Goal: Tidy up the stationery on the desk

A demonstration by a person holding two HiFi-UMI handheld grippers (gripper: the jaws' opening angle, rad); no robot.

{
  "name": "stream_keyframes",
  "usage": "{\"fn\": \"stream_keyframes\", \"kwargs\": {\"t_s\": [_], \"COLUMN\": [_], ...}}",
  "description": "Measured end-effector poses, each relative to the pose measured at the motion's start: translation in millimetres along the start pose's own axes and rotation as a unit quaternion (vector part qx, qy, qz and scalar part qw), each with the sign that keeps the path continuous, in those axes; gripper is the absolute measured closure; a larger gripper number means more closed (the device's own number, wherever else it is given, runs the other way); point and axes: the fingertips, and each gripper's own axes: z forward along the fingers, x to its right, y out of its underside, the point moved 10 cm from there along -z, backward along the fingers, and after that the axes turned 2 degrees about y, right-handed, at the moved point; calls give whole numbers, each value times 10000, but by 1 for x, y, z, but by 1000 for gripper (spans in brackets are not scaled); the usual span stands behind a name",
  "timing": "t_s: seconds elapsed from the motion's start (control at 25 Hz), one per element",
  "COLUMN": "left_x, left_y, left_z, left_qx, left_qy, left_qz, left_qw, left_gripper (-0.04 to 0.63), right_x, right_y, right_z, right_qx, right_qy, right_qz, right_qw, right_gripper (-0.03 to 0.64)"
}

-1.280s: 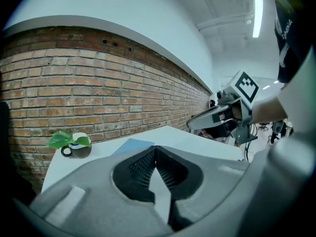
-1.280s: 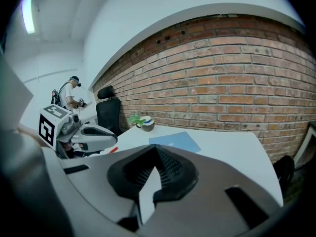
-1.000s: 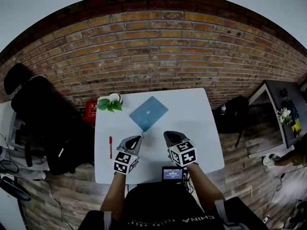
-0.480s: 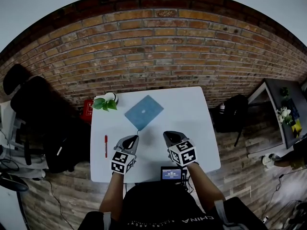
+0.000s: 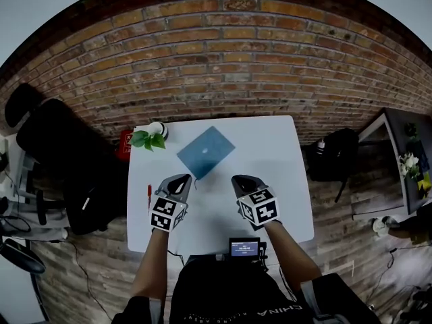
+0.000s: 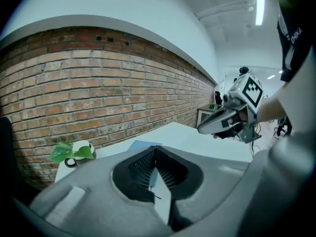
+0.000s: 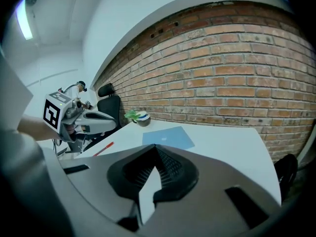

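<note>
Jaws pressed together and empty on both left gripper (image 5: 183,181) and right gripper (image 5: 238,181), poised on either side of the near corner of the blue notebook (image 5: 206,152). Left of the notebook and well apart from it, red pen (image 5: 149,196) lying loose on the white desk (image 5: 270,154); beyond the notebook's far-left side, potted plant (image 5: 150,139). Likely trouble: reaching for the pen without spreading first and sending it rolling off the desk; or scraping closed tips over the flat notebook and shoving it toward the plant.
</note>
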Motion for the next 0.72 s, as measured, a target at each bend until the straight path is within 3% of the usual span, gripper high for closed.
{"fn": "stream_keyframes", "kwargs": {"t_s": [0.28, 0.4, 0.72], "left_x": [-52, -72, -117], "left_y": [1, 7, 36], "left_z": [47, 66, 122], "left_qx": [-248, -440, -1112], "left_qy": [287, 435, 660], "left_qz": [41, 22, 52], "left_qw": [9993, 9981, 9916], "left_gripper": [575, 492, 423], "right_x": [3, 5, 10], "right_y": [-1, -3, 7], "right_z": [46, 66, 119], "right_qx": [-222, -305, -570], "right_qy": [297, 346, 532], "right_qz": [378, 576, 1090], "right_qw": [9986, 9973, 9910], "right_gripper": [607, 557, 500]}}
